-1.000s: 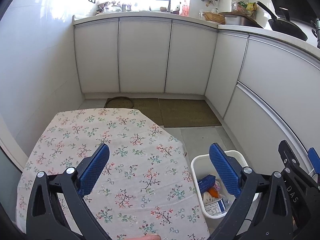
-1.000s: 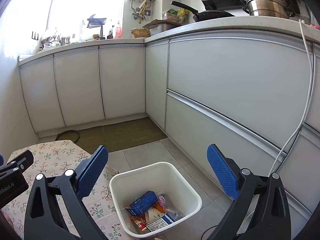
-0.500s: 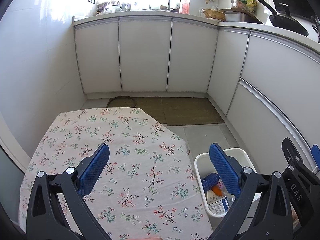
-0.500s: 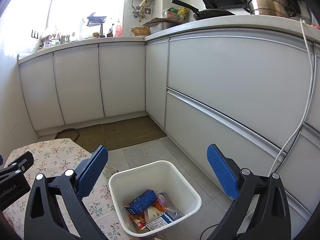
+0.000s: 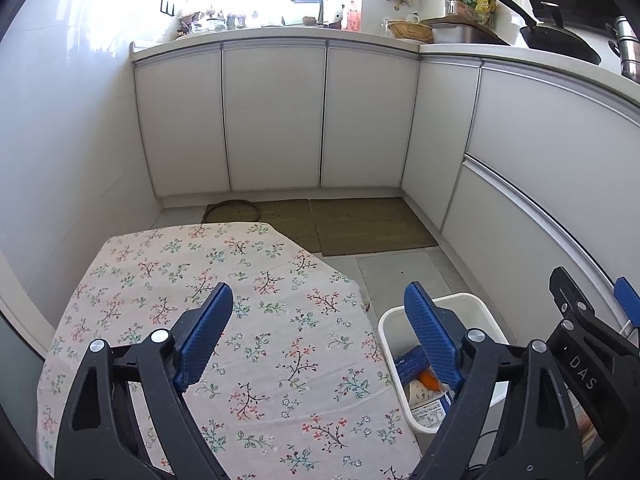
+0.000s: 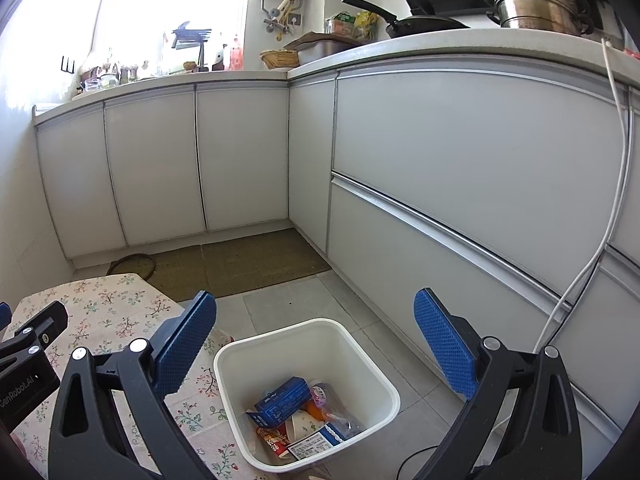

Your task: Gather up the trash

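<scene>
White-cabinet kitchen; my left gripper (image 5: pixel 316 320), empty, jaws closing, hangs over the floral-cloth table (image 5: pixel 256 280). The white plastic bin (image 6: pixel 376 376) of wrappers (image 6: pixel 296 412) sits at six o'clock beneath my spread right gripper (image 6: pixel 316 332).

A white bin (image 6: pixel 384 390) holds a blue box (image 6: pixel 282 400), beside a floral cream tablecloth (image 5: pixel 256 320) and brown mats (image 5: pixel 360 224).

So the bin (image 6: pixel 308 396) sits on the floor at lower centre of the right wrist view, with a box (image 6: pixel 283 399) and wrappers (image 6: pixel 310 438) inside it. The table (image 6: pixel 104 312) is just left of it, touching or nearly. Mats (image 6: pixel 236 264) lie behind both, up against the cabinets (image 6: pixel 156 164). Pan (image 6: pixel 416 22) and pot (image 6: pixel 540 4) sit on the counter (image 6: pixel 440 46), upper right.
</scene>
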Demonstrator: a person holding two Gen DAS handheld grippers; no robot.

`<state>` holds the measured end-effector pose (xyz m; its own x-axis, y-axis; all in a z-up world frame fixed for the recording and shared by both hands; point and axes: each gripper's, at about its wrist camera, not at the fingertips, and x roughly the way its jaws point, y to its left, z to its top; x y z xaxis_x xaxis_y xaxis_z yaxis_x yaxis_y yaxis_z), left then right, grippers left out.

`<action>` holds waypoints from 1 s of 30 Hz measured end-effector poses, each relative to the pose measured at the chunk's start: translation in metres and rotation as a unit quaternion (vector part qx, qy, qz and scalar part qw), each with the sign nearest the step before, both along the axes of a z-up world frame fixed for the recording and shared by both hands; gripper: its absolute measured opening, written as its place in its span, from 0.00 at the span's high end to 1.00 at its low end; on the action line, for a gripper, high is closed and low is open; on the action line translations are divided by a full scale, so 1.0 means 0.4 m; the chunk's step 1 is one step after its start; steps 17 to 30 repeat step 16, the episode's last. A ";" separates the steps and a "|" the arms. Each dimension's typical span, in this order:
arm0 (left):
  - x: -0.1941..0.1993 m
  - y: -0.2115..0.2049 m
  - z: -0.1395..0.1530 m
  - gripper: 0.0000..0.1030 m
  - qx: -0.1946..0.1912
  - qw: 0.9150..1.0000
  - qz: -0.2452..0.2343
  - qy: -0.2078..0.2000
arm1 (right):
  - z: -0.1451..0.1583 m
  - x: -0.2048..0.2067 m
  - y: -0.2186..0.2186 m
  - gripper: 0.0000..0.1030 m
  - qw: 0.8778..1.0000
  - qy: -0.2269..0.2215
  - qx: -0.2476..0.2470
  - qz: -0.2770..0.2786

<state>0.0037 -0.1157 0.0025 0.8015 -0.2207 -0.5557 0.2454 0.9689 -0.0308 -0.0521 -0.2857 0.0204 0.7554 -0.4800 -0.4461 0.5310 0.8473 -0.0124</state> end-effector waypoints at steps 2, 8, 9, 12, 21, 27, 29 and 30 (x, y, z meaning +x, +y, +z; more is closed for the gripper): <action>0.000 -0.001 -0.001 0.21 0.001 1.000 -0.002 0.000 | 0.000 -0.001 -0.004 0.06 1.000 0.000 0.001 -0.002; 0.000 -0.006 0.001 0.16 -0.002 1.000 -0.002 0.005 | -0.004 0.000 -0.004 0.06 1.000 0.003 0.001 -0.002; 0.001 -0.006 0.002 0.13 -0.004 1.000 -0.001 0.008 | -0.004 0.000 -0.002 0.06 1.000 0.003 0.000 -0.002; 0.005 -0.004 -0.001 0.07 -0.004 1.000 0.007 0.015 | -0.003 0.003 0.000 0.06 1.000 0.005 0.000 0.000; 0.009 0.000 -0.001 0.07 -0.008 1.000 0.015 0.022 | -0.004 0.007 0.004 0.06 1.000 0.008 -0.002 0.004; 0.009 0.000 -0.001 0.07 -0.008 1.000 0.015 0.022 | -0.004 0.007 0.004 0.06 1.000 0.008 -0.002 0.004; 0.009 0.000 -0.001 0.07 -0.008 1.000 0.015 0.022 | -0.004 0.007 0.004 0.06 1.000 0.008 -0.002 0.004; 0.009 0.000 -0.001 0.07 -0.008 1.000 0.015 0.022 | -0.004 0.007 0.004 0.06 1.000 0.008 -0.002 0.004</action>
